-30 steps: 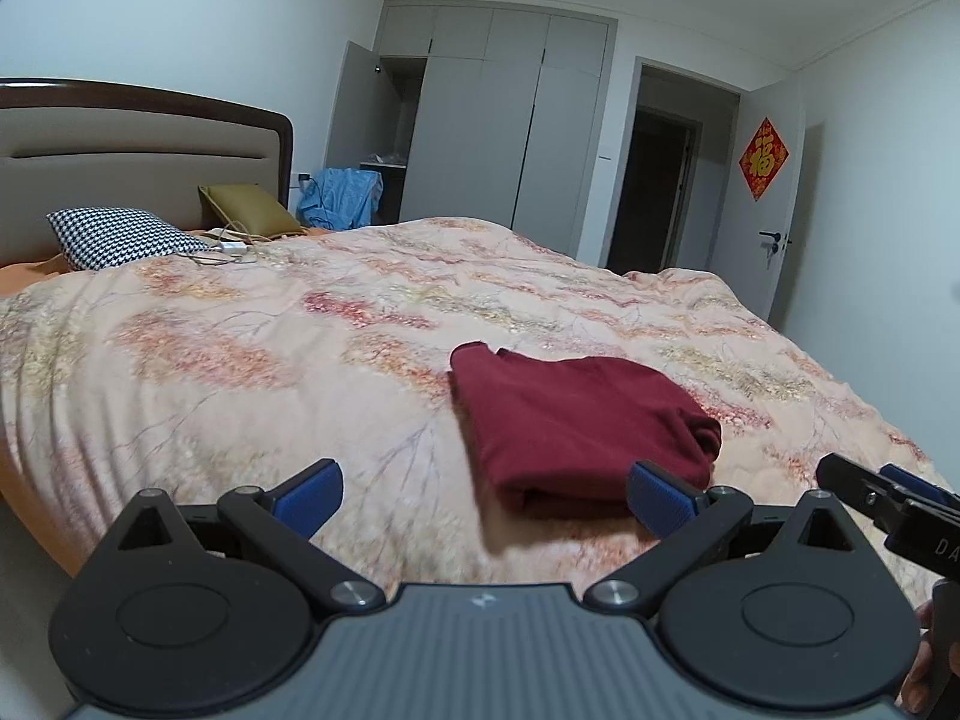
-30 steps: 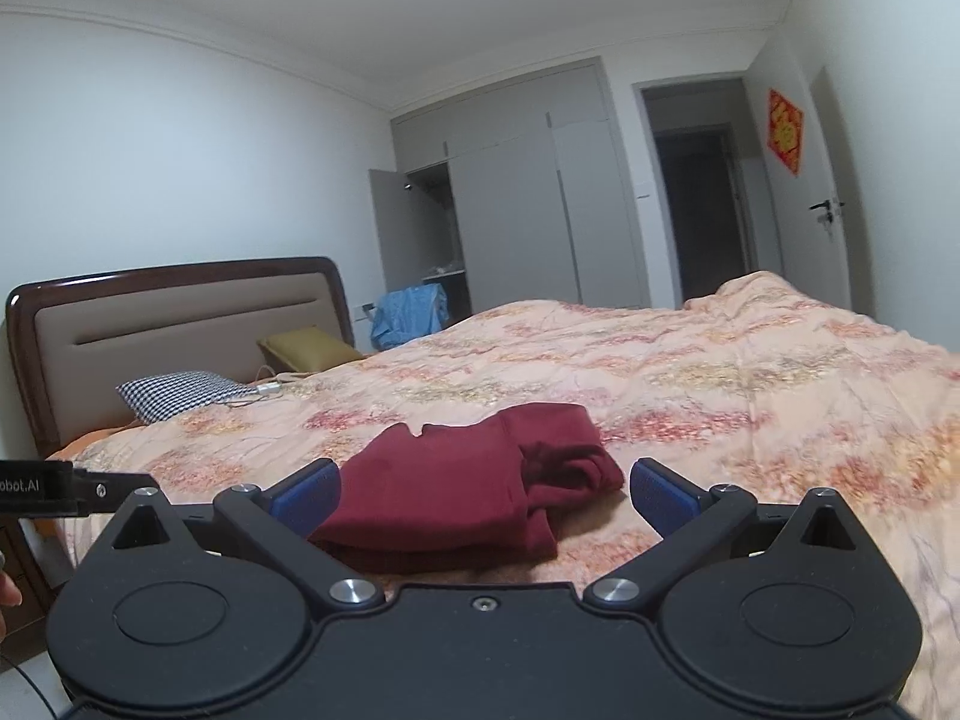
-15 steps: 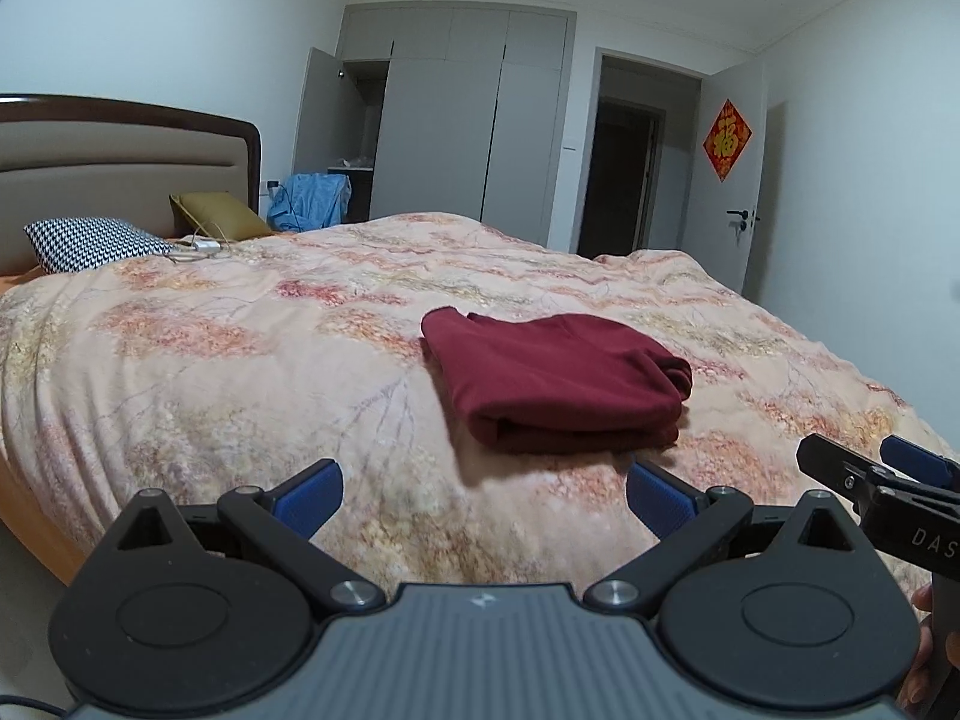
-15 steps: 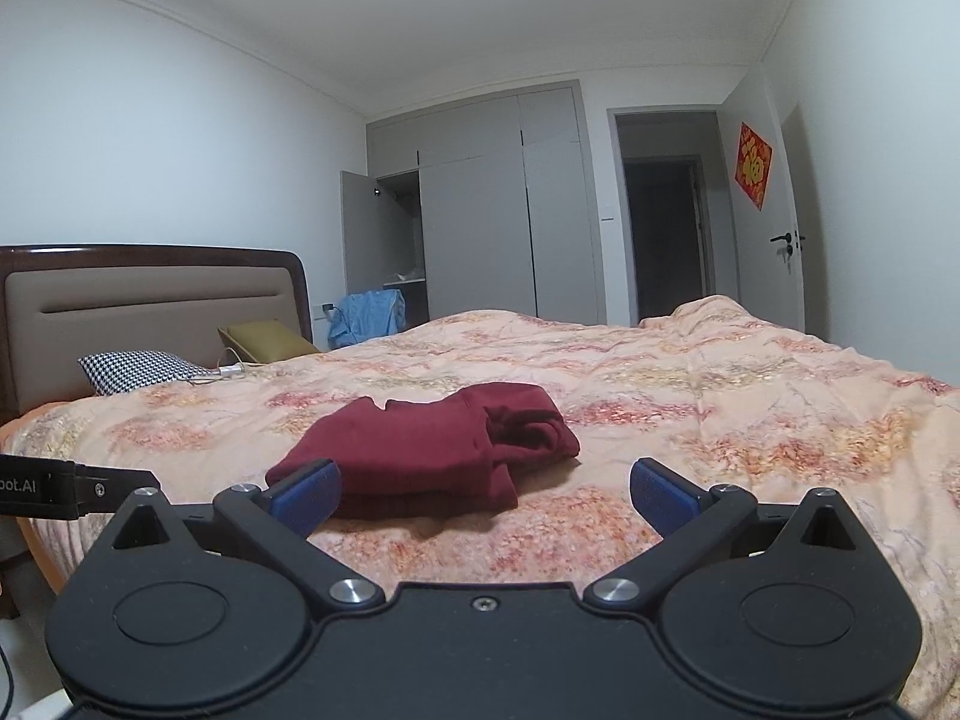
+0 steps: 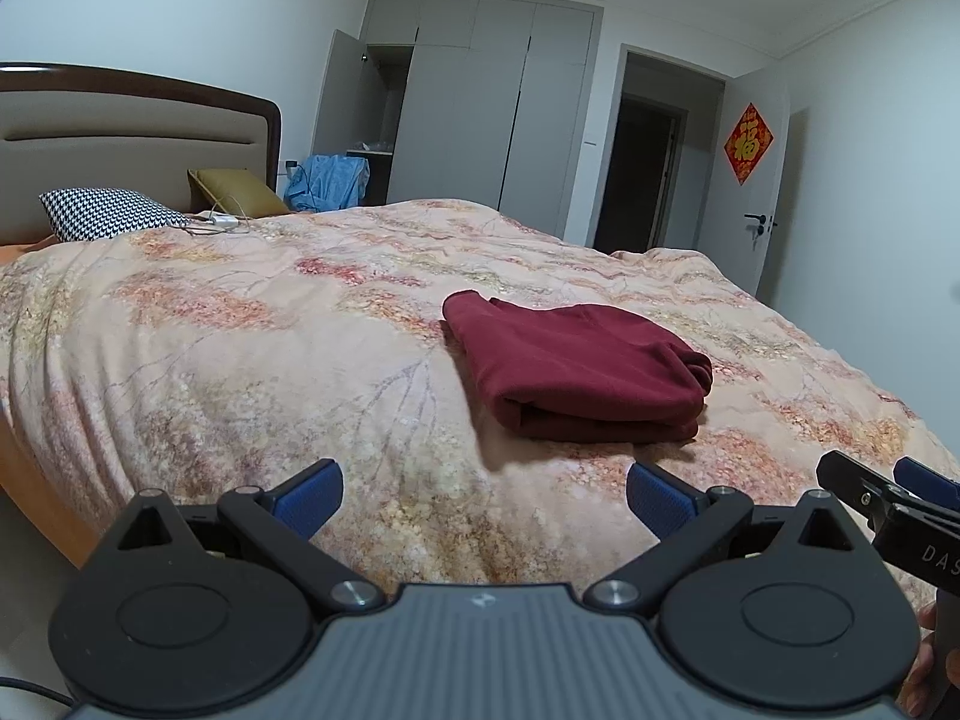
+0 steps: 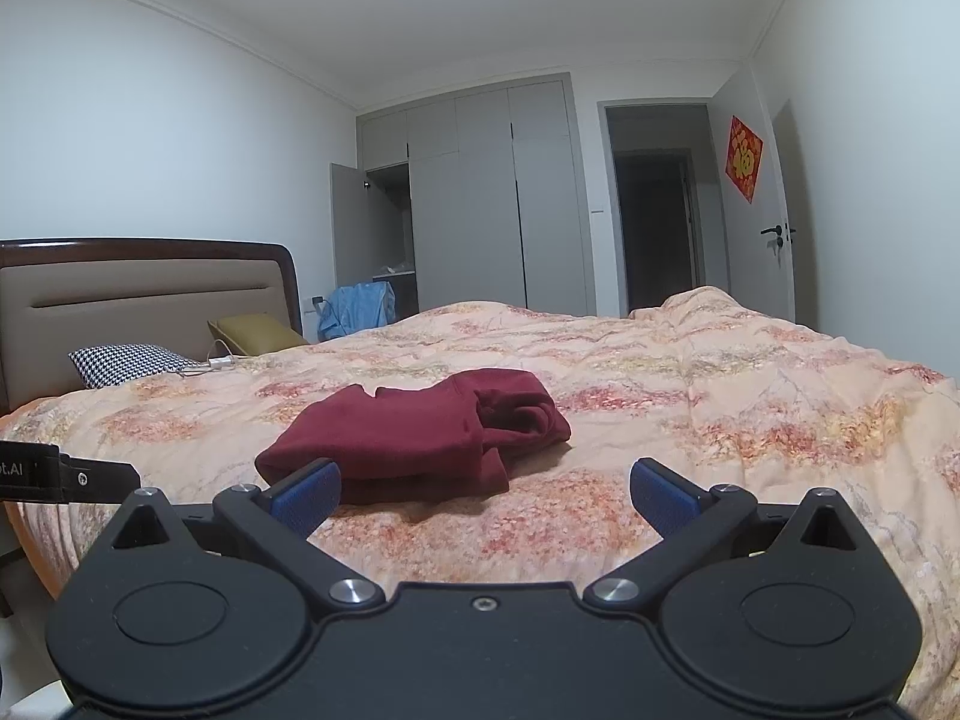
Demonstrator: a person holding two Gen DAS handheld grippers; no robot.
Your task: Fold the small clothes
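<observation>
Maroon garment [image 5: 576, 378] is sitting folded into a chunky bundle on the floral quilt [image 5: 240, 348], nearer the foot end of the bed than the headboard [image 5: 138, 138], a bit in from the near edge. From the right wrist view you can see the same bundle [image 6: 414, 438] with a bunched-up lump on its right side, so it's not a super crisp fold.

Left gripper [image 5: 485, 495] hangs over the near edge of the bed with its blue pads spread wide, nothing between them. Right gripper [image 6: 485, 495] is the same deal, gaping wide and holding nothing, just short of the garment and not touching it.

Up by the headboard there's a houndstooth pillow [image 5: 111, 213] and an olive pillow [image 5: 237, 195], with a white cable [image 5: 219, 222] lying beside them. Grey wardrobe [image 5: 480, 108] at the back has one door open.
</observation>
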